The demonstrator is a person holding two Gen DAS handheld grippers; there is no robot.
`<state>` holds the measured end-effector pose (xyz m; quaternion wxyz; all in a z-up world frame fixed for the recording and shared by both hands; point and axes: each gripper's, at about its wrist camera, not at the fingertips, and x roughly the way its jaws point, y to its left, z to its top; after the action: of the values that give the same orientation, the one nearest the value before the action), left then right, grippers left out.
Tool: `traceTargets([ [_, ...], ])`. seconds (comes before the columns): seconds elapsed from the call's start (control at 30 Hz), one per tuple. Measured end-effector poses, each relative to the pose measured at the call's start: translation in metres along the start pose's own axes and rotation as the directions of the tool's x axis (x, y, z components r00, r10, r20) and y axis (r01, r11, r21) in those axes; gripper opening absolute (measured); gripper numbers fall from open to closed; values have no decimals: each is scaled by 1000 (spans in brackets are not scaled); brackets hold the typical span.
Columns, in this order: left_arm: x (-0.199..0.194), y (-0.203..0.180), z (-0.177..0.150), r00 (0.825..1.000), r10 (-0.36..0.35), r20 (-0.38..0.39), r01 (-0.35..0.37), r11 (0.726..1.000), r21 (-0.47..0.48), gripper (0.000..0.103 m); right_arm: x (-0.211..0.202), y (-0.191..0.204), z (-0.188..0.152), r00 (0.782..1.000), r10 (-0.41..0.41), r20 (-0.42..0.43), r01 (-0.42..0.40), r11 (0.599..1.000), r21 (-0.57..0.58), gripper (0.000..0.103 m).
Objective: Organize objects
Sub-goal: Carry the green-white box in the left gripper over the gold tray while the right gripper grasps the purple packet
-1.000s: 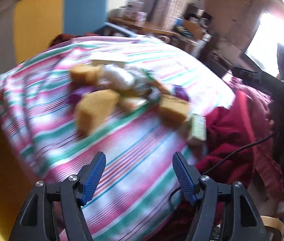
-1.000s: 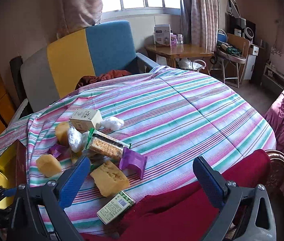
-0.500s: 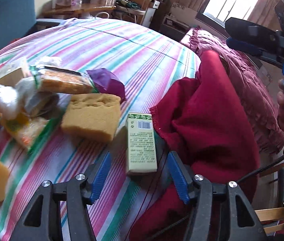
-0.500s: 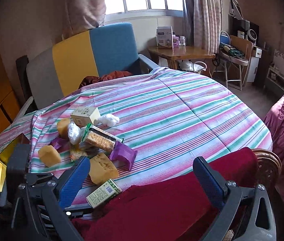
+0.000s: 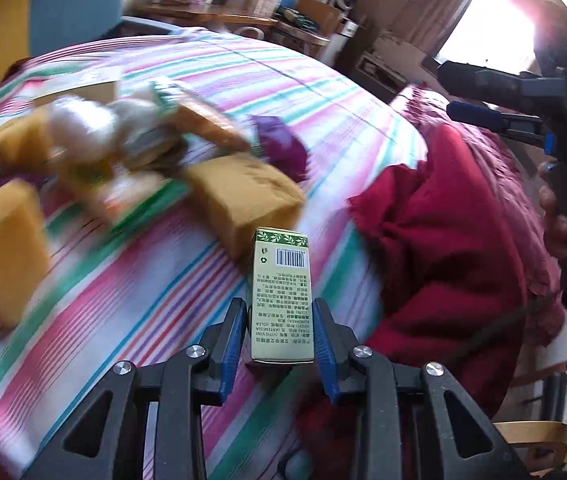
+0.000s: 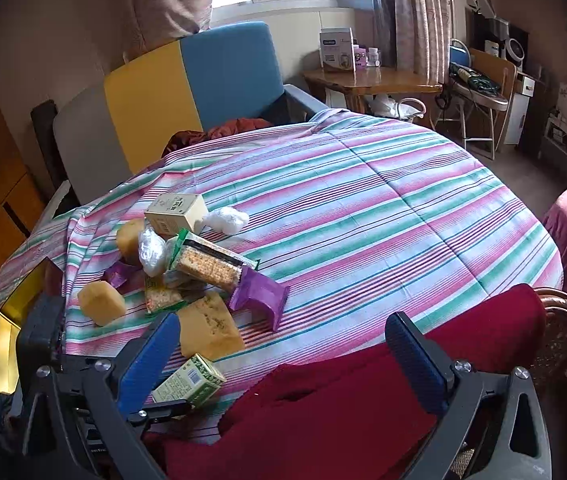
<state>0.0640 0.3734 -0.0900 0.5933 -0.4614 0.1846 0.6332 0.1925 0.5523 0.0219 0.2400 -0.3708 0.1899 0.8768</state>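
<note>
While its jaws have just been closing, the left tool (image 5: 280, 330) grips the green-and-cream box (image 5: 282, 296) at the near edge of the striped bench (image 6: 383, 216), beside a yellow sponge (image 5: 243, 196). Red cloth (image 6: 363, 400) lies right of it. The right tool (image 6: 283, 354) hangs open, holding nothing.

On the striped-cloth tabletop (image 6: 363, 208), the heap of packets and yellow sponge blocks (image 6: 187, 264) lies at the left. The small green-and-cream carton (image 5: 282, 296) sits nearest, just before one sponge block (image 5: 243, 196). The folded red cloth (image 6: 363, 400) drapes over the near edge, to its right.
</note>
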Motion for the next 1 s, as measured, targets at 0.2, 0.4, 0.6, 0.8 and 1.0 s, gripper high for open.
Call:
traceTargets([
  [0.2, -37, 22, -40, 985, 161, 62, -157, 985, -64, 33, 42, 22, 5, 988, 40, -149, -41, 999, -4, 103],
  [0.4, -43, 33, -54, 972, 224, 76, -215, 970, -116, 30, 96, 13, 22, 957, 13, -291, 18, 995, 101, 102],
  [0.6, -35, 31, -48, 974, 210, 90, -198, 972, -123, 30, 137, 7, 33, 911, -16, -413, 75, 989, 128, 81],
  [0.8, -23, 29, -43, 974, 212, 77, -202, 972, -122, 30, 170, 3, 33, 874, -4, -485, 94, 983, 161, 81],
  [1.0, -32, 29, -50, 974, 192, 117, -174, 974, -142, 30, 176, 4, 32, 871, 2, -491, 83, 985, 152, 41],
])
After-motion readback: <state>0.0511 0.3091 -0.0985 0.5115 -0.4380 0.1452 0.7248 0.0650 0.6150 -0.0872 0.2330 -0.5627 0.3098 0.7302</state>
